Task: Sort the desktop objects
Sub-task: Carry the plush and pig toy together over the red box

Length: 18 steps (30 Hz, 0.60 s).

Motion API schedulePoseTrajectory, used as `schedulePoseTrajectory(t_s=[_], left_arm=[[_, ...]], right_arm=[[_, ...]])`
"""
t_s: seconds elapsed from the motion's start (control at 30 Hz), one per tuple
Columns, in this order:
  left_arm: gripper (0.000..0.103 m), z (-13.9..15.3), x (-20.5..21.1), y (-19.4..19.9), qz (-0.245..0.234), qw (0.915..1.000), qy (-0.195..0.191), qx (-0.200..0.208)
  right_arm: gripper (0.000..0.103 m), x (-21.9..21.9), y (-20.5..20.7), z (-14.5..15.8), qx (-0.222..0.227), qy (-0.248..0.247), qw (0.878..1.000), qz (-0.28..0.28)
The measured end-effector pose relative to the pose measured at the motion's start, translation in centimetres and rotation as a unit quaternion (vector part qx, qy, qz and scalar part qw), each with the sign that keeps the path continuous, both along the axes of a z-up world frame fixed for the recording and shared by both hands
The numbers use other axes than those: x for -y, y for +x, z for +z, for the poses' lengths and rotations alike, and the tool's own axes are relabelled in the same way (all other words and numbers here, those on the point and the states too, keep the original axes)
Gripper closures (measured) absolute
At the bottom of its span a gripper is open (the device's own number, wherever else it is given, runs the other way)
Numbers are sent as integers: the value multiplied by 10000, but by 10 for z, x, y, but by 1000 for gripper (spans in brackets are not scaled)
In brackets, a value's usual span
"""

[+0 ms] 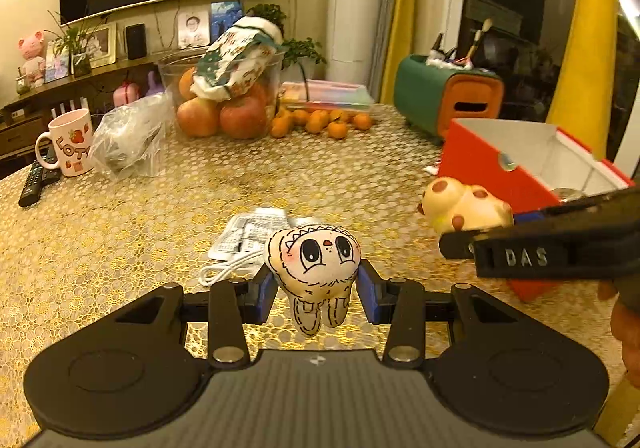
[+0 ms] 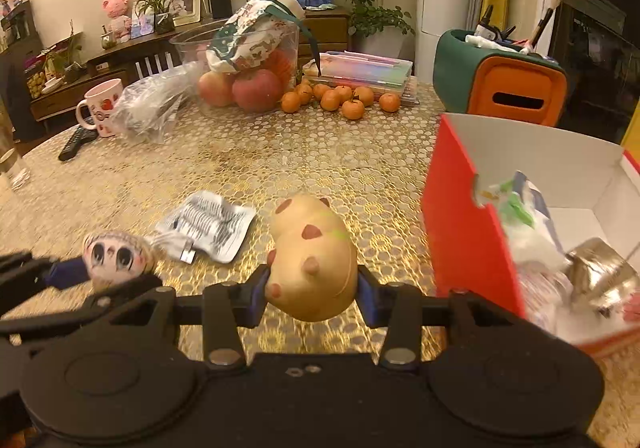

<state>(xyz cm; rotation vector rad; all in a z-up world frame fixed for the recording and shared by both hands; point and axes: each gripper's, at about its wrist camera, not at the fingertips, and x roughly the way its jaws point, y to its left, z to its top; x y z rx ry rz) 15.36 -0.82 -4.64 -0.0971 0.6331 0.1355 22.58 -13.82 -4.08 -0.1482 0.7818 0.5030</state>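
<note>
Right wrist view: the right gripper (image 2: 312, 288) is clamped on a tan spotted squishy toy (image 2: 312, 260), carried clear of the tabletop (image 2: 280, 160), with the open red box (image 2: 456, 232) just to its right and already holding packets. Left wrist view: the left gripper (image 1: 316, 288) is closed on a small big-eyed plush doll (image 1: 314, 260), also lifted, and the box sits further off to the right. Judgement: the right hand is nearer the box, so its toy should go in first, moving rightward over the near red wall.
</note>
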Motion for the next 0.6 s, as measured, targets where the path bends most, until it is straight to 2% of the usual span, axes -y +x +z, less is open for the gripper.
schedulePoseTrajectory(t_s=[0.3, 0.6], left_arm=[[62, 23, 20, -18, -231, 9996, -105, 100], [62, 46, 47, -21, -562, 9981, -173, 170]], right_arm=[[60, 37, -35, 26, 158, 49, 9999, 43], [60, 83, -47, 56, 436, 104, 9990, -69]])
